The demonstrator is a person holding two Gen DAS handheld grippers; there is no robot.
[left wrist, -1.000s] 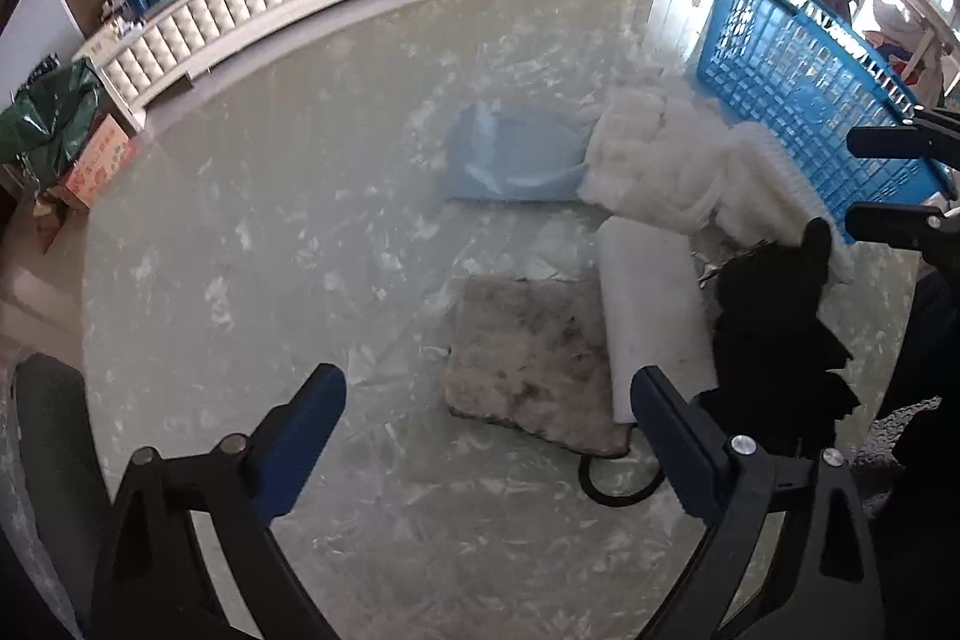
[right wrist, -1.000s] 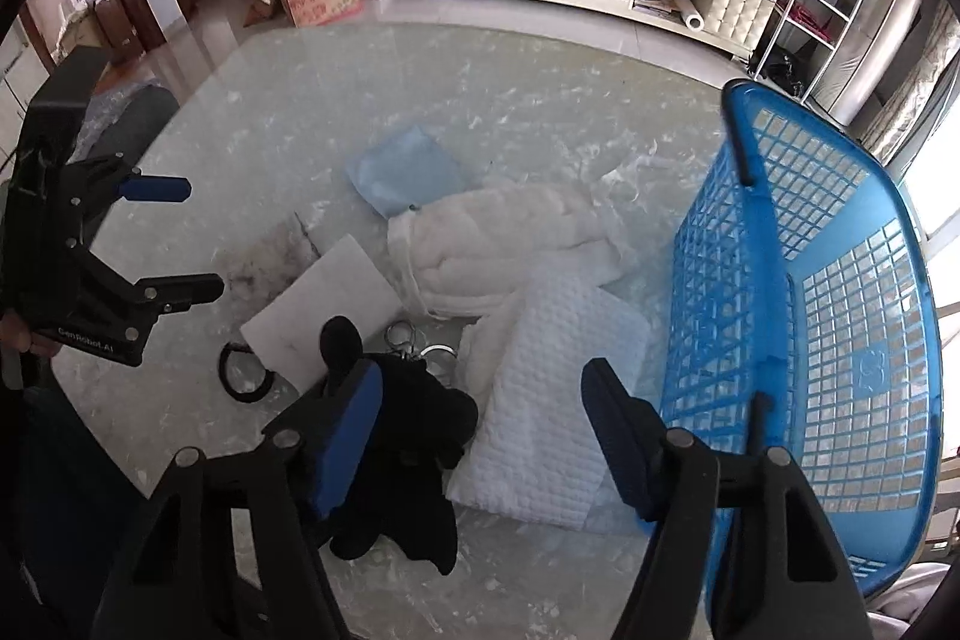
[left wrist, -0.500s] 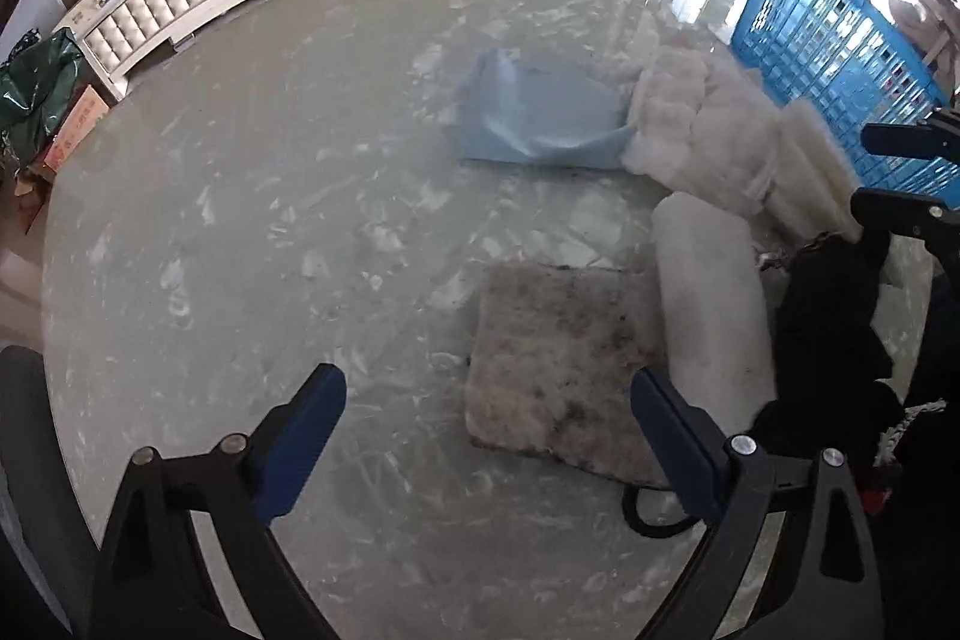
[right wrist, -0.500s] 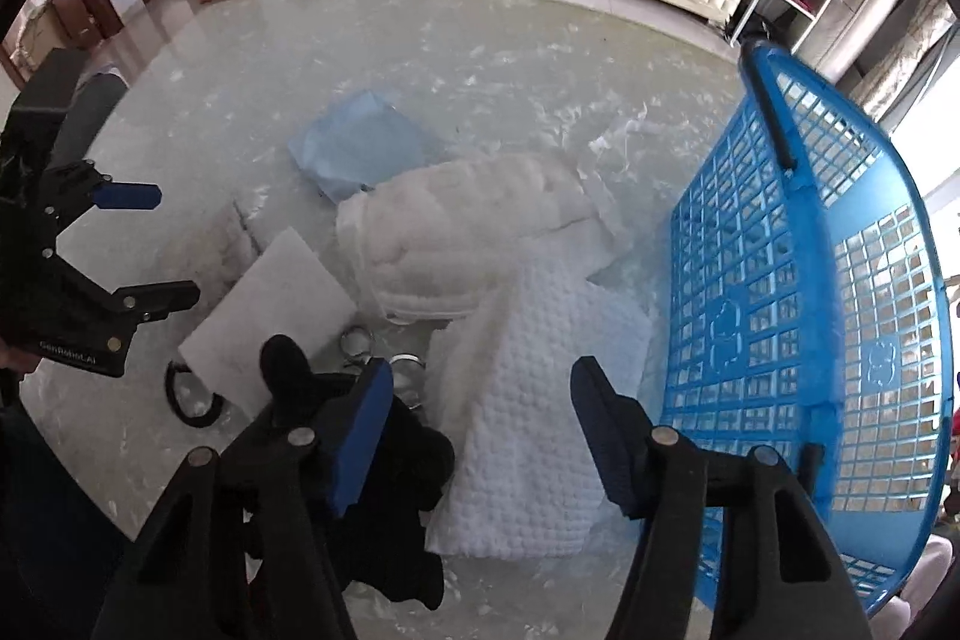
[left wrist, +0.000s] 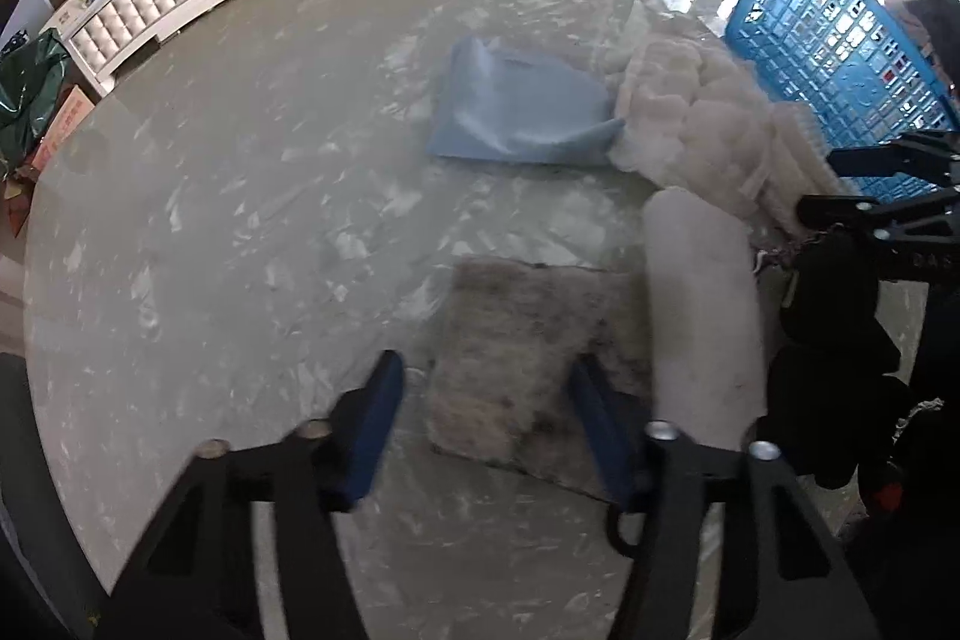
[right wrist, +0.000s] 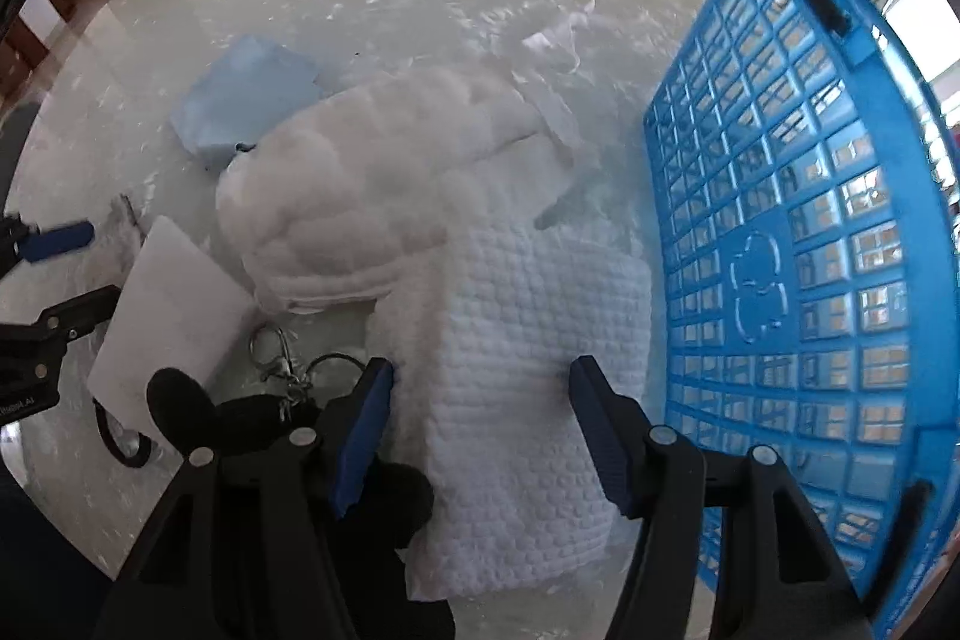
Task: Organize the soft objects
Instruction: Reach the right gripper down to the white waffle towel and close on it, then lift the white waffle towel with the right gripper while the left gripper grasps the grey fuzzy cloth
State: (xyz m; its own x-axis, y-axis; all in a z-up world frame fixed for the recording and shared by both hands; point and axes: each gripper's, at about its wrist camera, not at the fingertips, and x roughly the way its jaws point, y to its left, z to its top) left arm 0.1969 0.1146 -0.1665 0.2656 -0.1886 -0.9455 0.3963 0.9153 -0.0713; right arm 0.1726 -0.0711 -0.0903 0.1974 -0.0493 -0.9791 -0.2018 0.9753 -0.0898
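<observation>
Soft objects lie in a loose group on the pale marbled tabletop [left wrist: 240, 232], beside the blue plastic lattice basket [right wrist: 798, 244]: a white waffle-textured folded cloth [right wrist: 528, 376], a white quilted puffy bundle [right wrist: 384, 196] that partly overlaps it, a light blue folded cloth [left wrist: 516, 112], a flat white foam slab [left wrist: 702, 304], a grey mottled felt pad [left wrist: 516, 352] and a black fabric item [right wrist: 240, 418] with metal key rings [right wrist: 282, 364]. The right gripper [right wrist: 480, 400] stands about half open, astride the waffle cloth, and I cannot tell if its pads already touch it. If it closes here, it may pinch only the top layer, so the cloth would unfold on lifting, or drag the quilted bundle along. The left gripper [left wrist: 480, 400] is partly open over the felt pad and holds nothing; it could catch the black ring under the pad's edge. Compared with a second ago, both grippers are lower and nearer to the cloths, the left jaws have just been closing much, the right ones a little.
</observation>
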